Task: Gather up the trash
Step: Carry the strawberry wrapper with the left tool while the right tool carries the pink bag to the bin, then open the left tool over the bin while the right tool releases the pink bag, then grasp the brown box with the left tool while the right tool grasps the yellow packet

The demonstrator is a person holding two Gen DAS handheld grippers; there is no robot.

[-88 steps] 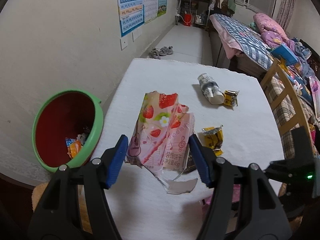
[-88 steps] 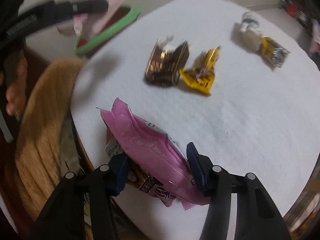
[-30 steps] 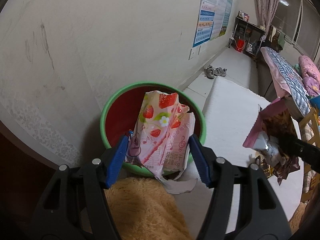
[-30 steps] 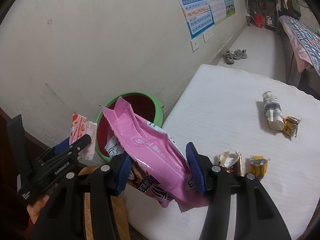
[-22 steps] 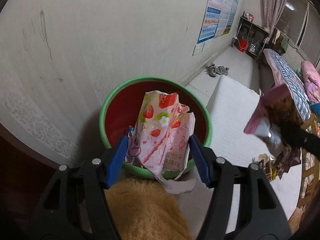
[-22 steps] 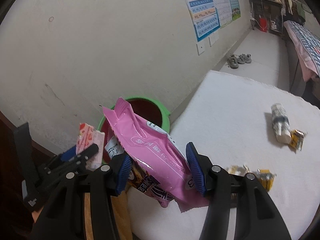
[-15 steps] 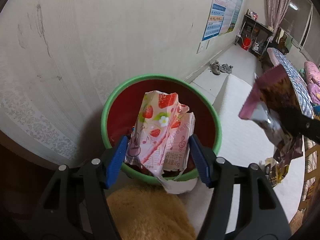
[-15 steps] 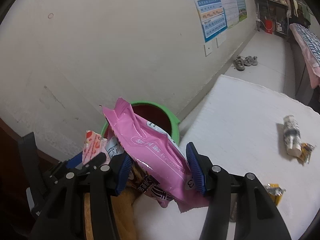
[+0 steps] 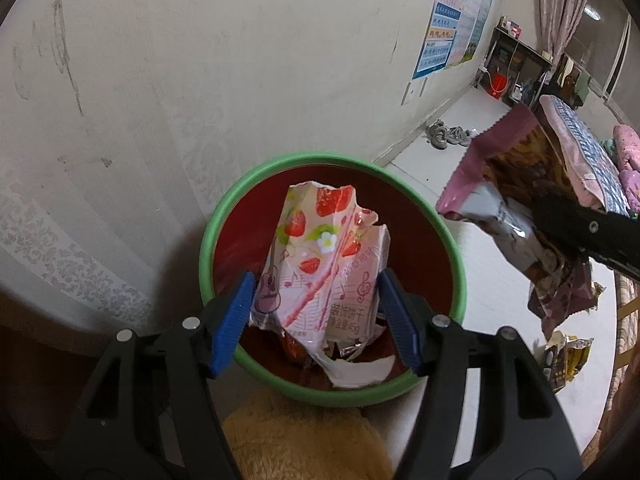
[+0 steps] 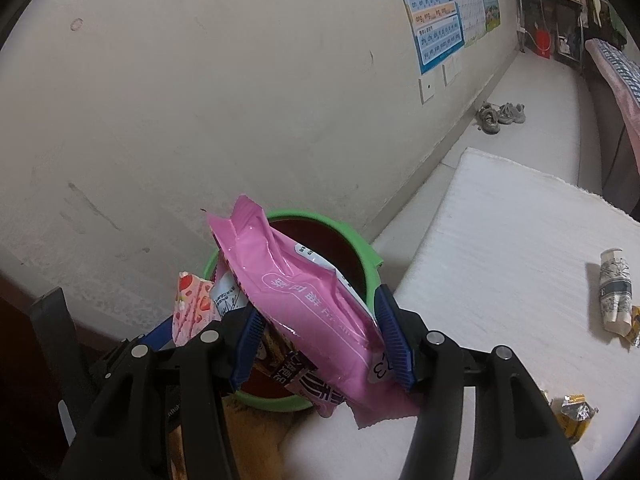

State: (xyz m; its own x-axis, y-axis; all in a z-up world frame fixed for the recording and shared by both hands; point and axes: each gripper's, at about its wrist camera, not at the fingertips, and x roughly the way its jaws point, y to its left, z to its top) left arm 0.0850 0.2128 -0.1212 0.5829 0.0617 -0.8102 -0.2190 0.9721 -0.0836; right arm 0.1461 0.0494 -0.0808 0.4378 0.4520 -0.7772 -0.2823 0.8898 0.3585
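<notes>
Though mirrored, "33" sticker (image 10: 379,369) on pink packet (image 10: 308,304).

One bin (image 9: 256,192), two held wrappers (image 9: 320,264) (image 10: 316,300), two shoes (image 10: 500,114).

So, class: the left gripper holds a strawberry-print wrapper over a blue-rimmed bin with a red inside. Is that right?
Not quite. The bin has a green rim, not blue, as the left wrist view shows. The rest stands: the left gripper holds the strawberry-print wrapper over it, and the inside is red.
</notes>
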